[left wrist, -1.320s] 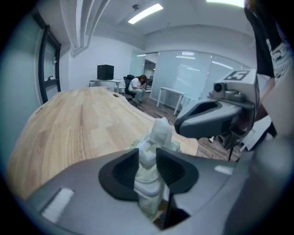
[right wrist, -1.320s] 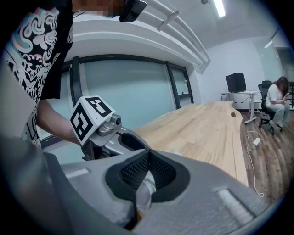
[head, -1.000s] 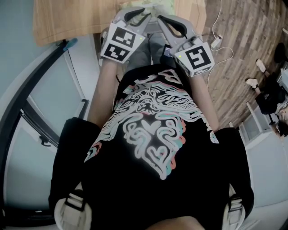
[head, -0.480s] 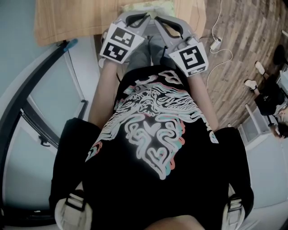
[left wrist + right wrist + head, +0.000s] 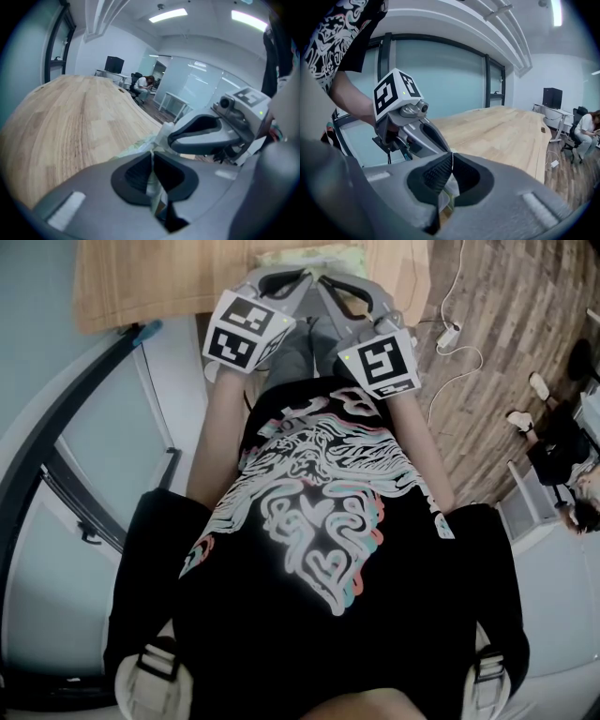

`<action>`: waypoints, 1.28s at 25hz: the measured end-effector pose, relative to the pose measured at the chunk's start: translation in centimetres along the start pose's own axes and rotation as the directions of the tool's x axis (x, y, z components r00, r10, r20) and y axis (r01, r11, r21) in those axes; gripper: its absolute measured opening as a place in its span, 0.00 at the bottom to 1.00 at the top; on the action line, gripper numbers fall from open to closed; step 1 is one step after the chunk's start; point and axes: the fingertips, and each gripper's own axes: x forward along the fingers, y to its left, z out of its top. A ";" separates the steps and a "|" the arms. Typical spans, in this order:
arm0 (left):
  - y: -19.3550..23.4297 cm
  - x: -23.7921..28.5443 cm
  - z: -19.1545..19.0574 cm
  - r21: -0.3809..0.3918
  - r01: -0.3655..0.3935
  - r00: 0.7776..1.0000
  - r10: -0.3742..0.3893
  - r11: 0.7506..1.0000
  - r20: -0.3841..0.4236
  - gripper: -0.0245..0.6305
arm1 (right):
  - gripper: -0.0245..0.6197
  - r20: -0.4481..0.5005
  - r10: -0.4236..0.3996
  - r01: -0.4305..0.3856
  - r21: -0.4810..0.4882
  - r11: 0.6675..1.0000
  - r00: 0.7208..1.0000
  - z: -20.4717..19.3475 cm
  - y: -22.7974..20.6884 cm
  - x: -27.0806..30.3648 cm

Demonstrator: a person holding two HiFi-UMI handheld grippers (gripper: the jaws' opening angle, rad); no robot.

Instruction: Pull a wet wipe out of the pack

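Note:
The pale green wet wipe pack lies at the near edge of the wooden table, mostly hidden by both grippers. My left gripper comes at it from the left and my right gripper from the right, tips almost meeting. In the left gripper view the jaws are shut with a pale green-white strip of the pack pinched between them. In the right gripper view the jaws are shut too, and crinkled pale film of the pack shows in the gap below the tips.
The person's torso in a black printed shirt fills the head view below the grippers. A white cable and plug lie on the wood floor at right. A glass partition stands at left. The long tabletop stretches away.
The right gripper has moved left and slightly up, closer to the left one. The left gripper has edged a little left. Both stay shut at the pack.

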 end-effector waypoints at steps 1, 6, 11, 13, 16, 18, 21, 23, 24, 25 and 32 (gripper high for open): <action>0.0 -0.1 0.0 -0.003 -0.001 1.000 0.001 1.000 0.001 0.05 | 0.04 -0.007 0.003 -0.003 -0.006 1.000 1.000 -0.1 0.1 0.1; 0.3 -0.7 0.0 -0.013 -0.004 1.000 0.004 1.000 0.004 0.04 | 0.12 -0.064 0.032 -0.034 -0.030 0.999 0.997 -0.8 0.9 1.0; 0.3 -1.1 0.2 -0.025 0.002 1.000 -0.001 1.000 0.021 0.04 | 0.12 -0.100 0.032 -0.040 -0.073 0.997 0.994 -1.0 1.5 1.5; 0.4 -1.5 0.3 -0.025 0.004 1.000 -0.003 1.000 0.021 0.04 | 0.12 -0.104 0.028 -0.037 -0.084 0.996 0.994 -0.9 1.5 1.8; 0.3 -1.7 0.4 -0.020 0.007 1.000 -0.006 1.000 0.023 0.04 | 0.12 -0.128 0.025 -0.038 -0.102 0.994 0.991 -1.2 1.4 1.9; 0.3 -1.8 0.5 -0.013 0.010 1.000 -0.010 1.000 0.028 0.04 | 0.12 -0.147 0.029 -0.046 -0.112 0.993 0.989 -1.3 1.4 2.1; 0.4 -2.1 0.7 -0.008 0.017 0.999 -0.016 1.000 0.040 0.04 | 0.12 -0.163 0.035 -0.057 -0.129 0.990 0.986 -1.4 1.5 2.4; 0.3 -2.3 0.8 -0.008 0.019 0.999 -0.019 1.000 0.040 0.04 | 0.12 -0.168 0.038 -0.061 -0.133 0.989 0.985 -1.5 1.7 2.5; 0.3 -2.4 0.8 -0.007 0.019 0.999 -0.019 1.000 0.041 0.04 | 0.12 -0.167 0.041 -0.063 -0.133 0.989 0.985 -1.5 1.8 2.6; 0.2 -2.4 0.9 -0.004 0.020 0.999 -0.020 1.000 0.042 0.04 | 0.12 -0.170 0.043 -0.067 -0.134 0.989 0.985 -1.5 1.8 2.6; 0.0 -2.8 1.2 0.004 0.020 0.999 -0.020 1.000 0.047 0.04 | 0.12 -0.184 0.041 -0.072 -0.164 0.984 0.982 -1.6 1.7 2.9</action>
